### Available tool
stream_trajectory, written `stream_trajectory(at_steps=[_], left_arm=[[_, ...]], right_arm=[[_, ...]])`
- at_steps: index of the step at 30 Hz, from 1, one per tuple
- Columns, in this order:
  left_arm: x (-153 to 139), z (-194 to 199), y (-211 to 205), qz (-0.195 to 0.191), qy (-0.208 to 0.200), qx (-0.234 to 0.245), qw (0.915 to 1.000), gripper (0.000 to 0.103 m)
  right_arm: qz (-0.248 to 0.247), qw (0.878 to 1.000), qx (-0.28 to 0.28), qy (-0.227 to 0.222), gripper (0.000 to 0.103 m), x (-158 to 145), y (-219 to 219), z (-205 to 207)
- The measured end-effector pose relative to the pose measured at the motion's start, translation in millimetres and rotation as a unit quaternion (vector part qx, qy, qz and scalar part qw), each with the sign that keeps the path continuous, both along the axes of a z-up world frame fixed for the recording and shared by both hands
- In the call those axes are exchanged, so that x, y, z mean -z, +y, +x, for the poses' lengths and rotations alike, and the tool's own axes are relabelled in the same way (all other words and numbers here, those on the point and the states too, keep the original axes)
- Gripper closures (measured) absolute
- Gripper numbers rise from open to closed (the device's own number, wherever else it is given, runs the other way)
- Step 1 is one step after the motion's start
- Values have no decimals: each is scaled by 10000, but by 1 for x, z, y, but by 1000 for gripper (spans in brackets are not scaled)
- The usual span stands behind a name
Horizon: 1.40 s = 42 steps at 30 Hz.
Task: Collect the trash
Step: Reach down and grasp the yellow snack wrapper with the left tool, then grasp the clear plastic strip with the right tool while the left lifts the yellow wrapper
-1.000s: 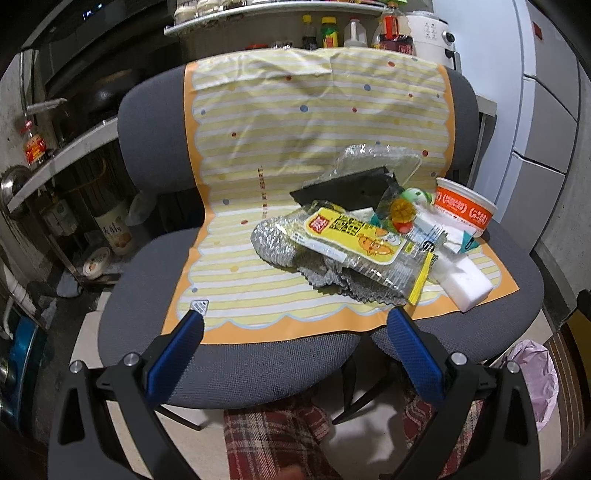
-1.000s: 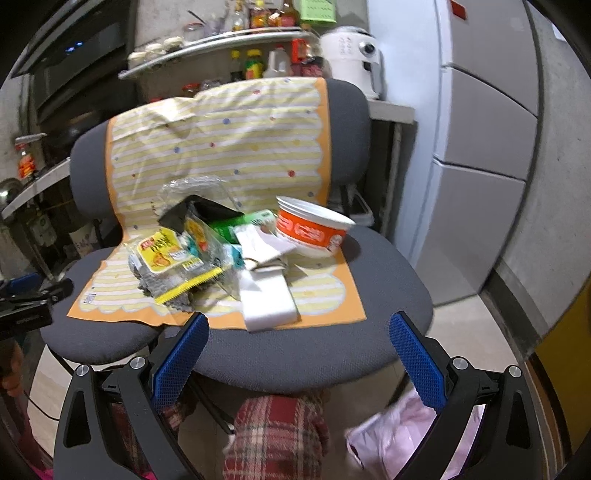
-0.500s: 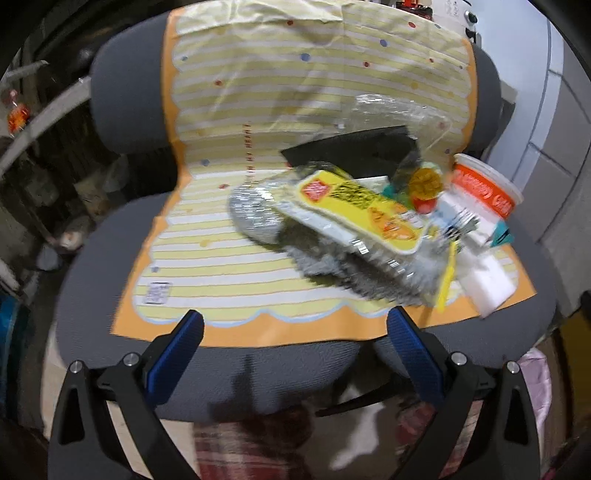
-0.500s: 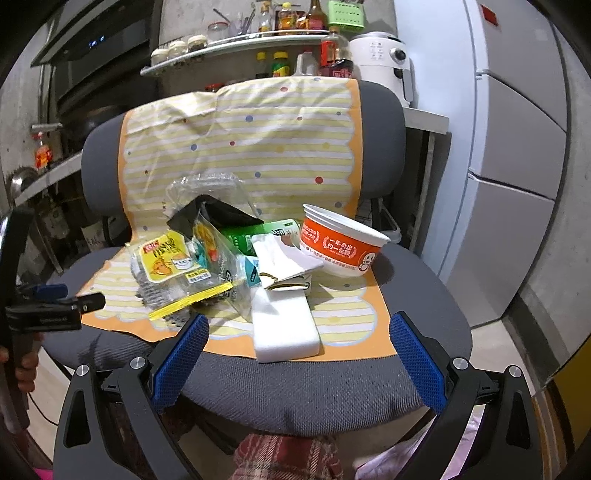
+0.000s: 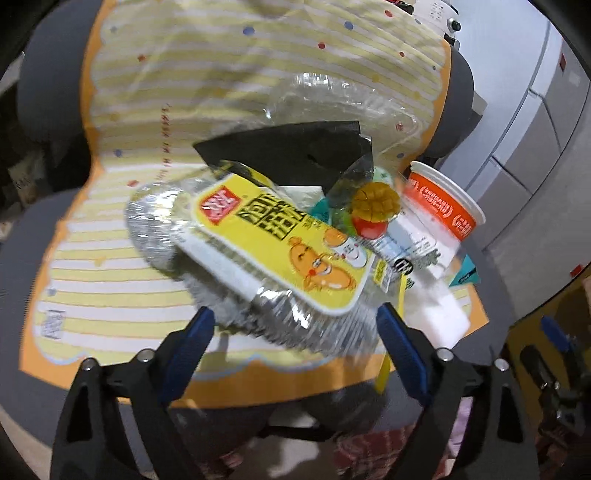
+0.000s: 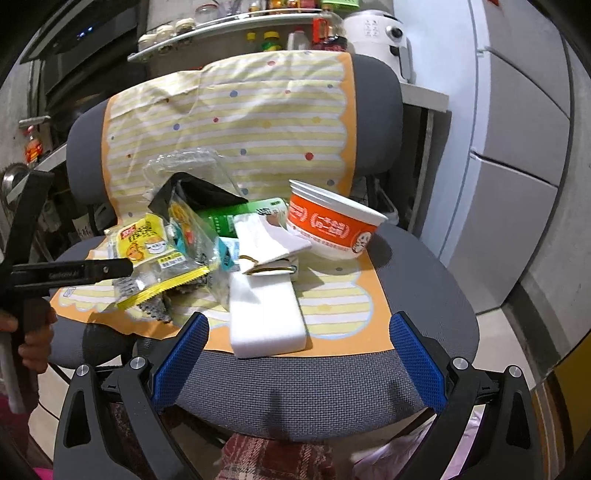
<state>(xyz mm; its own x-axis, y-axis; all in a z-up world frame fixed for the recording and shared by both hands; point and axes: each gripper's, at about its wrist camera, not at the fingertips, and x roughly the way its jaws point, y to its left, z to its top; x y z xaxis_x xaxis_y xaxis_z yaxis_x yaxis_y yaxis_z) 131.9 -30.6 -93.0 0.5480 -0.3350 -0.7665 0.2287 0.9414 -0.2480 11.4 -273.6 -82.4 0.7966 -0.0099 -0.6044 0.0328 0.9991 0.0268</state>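
Note:
A pile of trash lies on a yellow striped sheet (image 5: 110, 277) spread over a grey office chair (image 6: 314, 391). At the front is a yellow-labelled snack pack (image 5: 280, 243) with silvery contents. My left gripper (image 5: 295, 334) points down at it with jaws closing. The pack's near edge lies between the blue fingertips, which do not press on it. Behind it are a black tray (image 5: 288, 151), clear plastic (image 5: 332, 96) and a mango-printed wrapper (image 5: 373, 206). My right gripper (image 6: 299, 354) stands open over the seat's front edge, just short of a white foam block (image 6: 266, 317). An orange paper bowl (image 6: 332, 225) sits further right.
A green packet (image 6: 236, 218) and folded white paper (image 6: 266, 240) lie mid-pile. A person's hand (image 6: 33, 336) holds the left tool at the left edge. Behind the chair are a shelf of bottles (image 6: 258, 33), a white appliance (image 6: 376, 37) and grey cabinets (image 6: 517, 147). A pink bag (image 6: 388, 461) lies on the floor.
The left gripper has dropped and come in close to the pile, tilting downward, and its jaws have narrowed. The right gripper has also come nearer to the chair.

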Motion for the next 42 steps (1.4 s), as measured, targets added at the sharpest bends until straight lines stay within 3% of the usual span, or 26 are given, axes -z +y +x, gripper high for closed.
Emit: stream_trajectory(at_steps=[9, 12, 15, 17, 22, 27, 30, 33, 34, 35, 36, 39, 42], left_arm=[[-32, 16, -3, -760, -511, 238, 9955, 49], [-29, 26, -13, -543, -325, 247, 9977, 60], [-14, 35, -15, -488, 85, 146, 9987, 79], [-16, 31, -9, -645, 28, 83, 9979, 98], [-55, -7, 6, -945, -715, 257, 9926, 102], [-94, -53, 32, -809, -1388, 219, 9868, 102], [-90, -64, 49, -471, -1329, -18, 9900, 102], [-76, -65, 64, -482, -1191, -144, 9916, 102], [-72, -65, 70, -478, -1170, -193, 9918, 102], [-67, -63, 78, -482, -1135, -247, 9921, 102], [-62, -62, 83, -521, -1090, -311, 9922, 102], [-52, -58, 97, -612, -1029, -434, 9919, 102], [-45, -59, 104, -600, -1022, -434, 9920, 102]], right_arm=[[126, 9999, 86, -26, 6, 1, -8, 3], [256, 9996, 90, 32, 7, 4, -8, 5], [264, 9996, 90, 47, 8, 4, -8, 4], [112, 9999, 129, -12, 9, 2, -5, 2], [-23, 9998, 153, -103, 9, -3, 1, -2], [-20, 9996, -27, -265, 9, -16, 14, -5], [31, 9989, -302, -355, 10, -26, 29, -1], [-7, 9961, -815, -351, 12, -30, 58, 10], [-2, 9946, -987, -325, 16, -29, 68, 14], [-4, 9928, -1162, -285, 34, -27, 78, 19], [-45, 9906, -1354, -188, 40, -24, 92, 26], [-105, 9849, -1728, 32, 41, -10, 122, 39], [-348, 9805, -1923, 211, 50, 6, 147, 51]])
